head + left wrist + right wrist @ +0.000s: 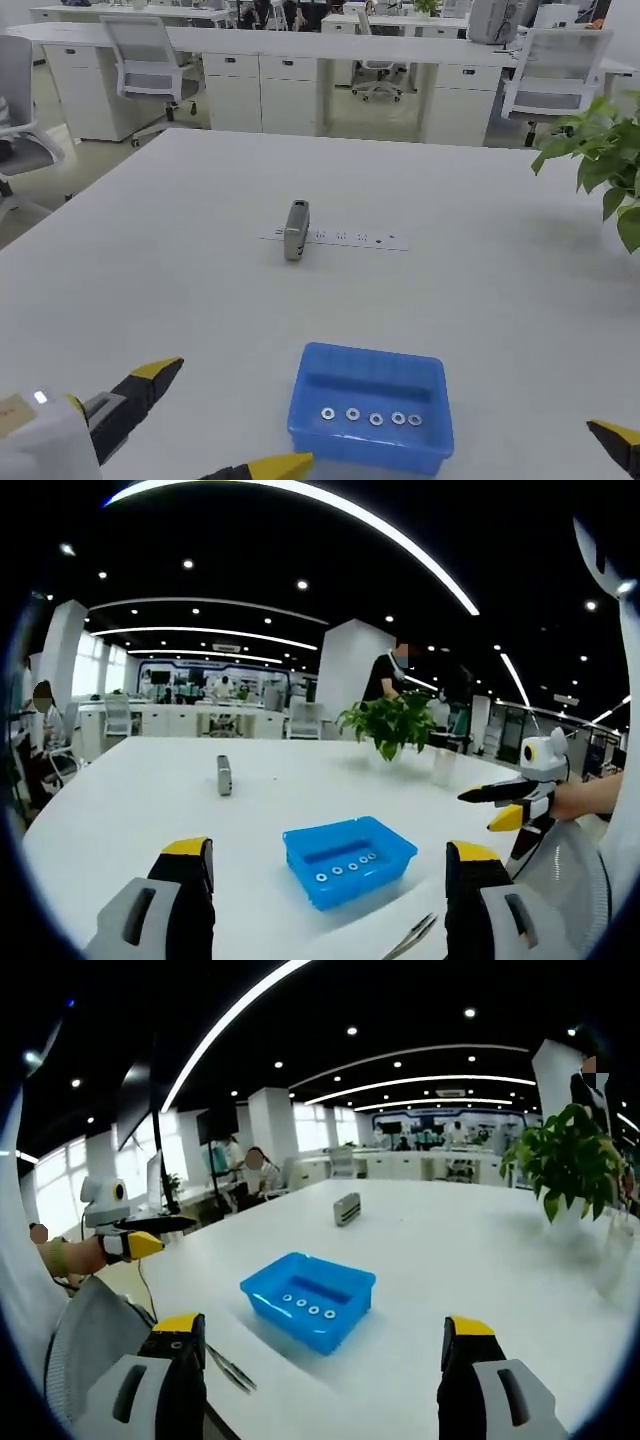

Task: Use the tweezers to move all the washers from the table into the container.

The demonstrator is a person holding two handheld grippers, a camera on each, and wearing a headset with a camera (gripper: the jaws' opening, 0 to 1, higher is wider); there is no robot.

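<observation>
A blue container (370, 372) stands near the table's front edge with several washers (370, 417) lying in a row inside it. My left gripper (222, 418) is open, low at the container's left. One yellow fingertip (612, 433) of my right gripper pokes in at the bottom right. In the left gripper view the jaws of the left gripper (328, 848) stand wide apart before the container (350, 858), and metal tweezers (412, 937) lie on the table in front of it. The right gripper (322, 1324) is also open and empty, with the tweezers (230, 1368) lying near its left jaw.
A small grey device (296, 229) stands mid-table beside a flush socket strip (340, 237). A potted plant (600, 150) reaches in at the right edge. Desks and office chairs (150, 70) stand beyond the table's far edge. People stand far off in the room.
</observation>
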